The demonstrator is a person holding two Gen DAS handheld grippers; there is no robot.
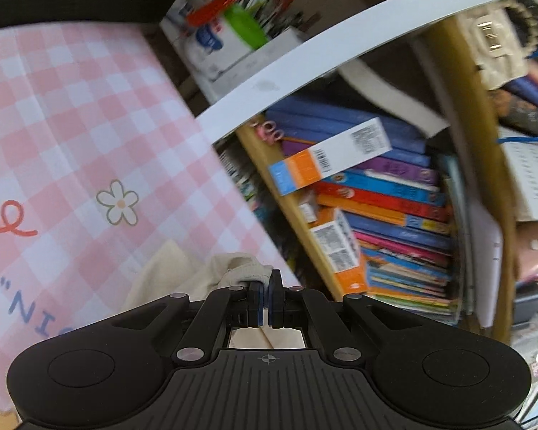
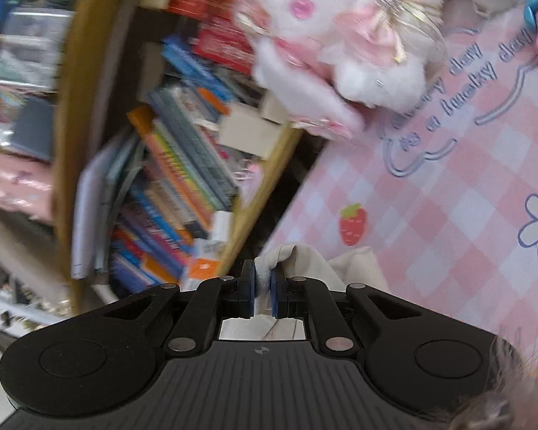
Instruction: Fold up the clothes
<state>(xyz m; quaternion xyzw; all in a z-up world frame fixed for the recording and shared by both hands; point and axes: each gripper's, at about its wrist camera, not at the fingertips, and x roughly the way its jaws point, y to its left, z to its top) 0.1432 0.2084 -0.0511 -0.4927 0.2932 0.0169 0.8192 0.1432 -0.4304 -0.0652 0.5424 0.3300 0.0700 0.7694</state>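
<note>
The bench [image 1: 71, 114] wears a pink-and-white checked cover printed with flowers, a strawberry and looping script, and a crowded bookshelf [image 1: 387, 193] stands just beside its edge. Over that cover hangs the cream garment [image 1: 168, 276] – pinched at two spots, one by each hand-held gripper, its cloth falling away beneath them towards the bench. How its long axis runs I cannot tell; only bunched folds show near the fingers.

The left hand-held gripper [image 1: 268, 286] has its jaws pressed together on a thin ribbed edge of the cloth. The right hand-held gripper [image 2: 263, 279] is nearly as narrow, clamped on a thicker wad of the garment [image 2: 305, 261].

Only the right view shows the white-and-pink plush toy [image 2: 340, 36] sitting at the bench's far edge – the left view instead catches a white curved band [image 1: 340, 50] across the shelves.
</note>
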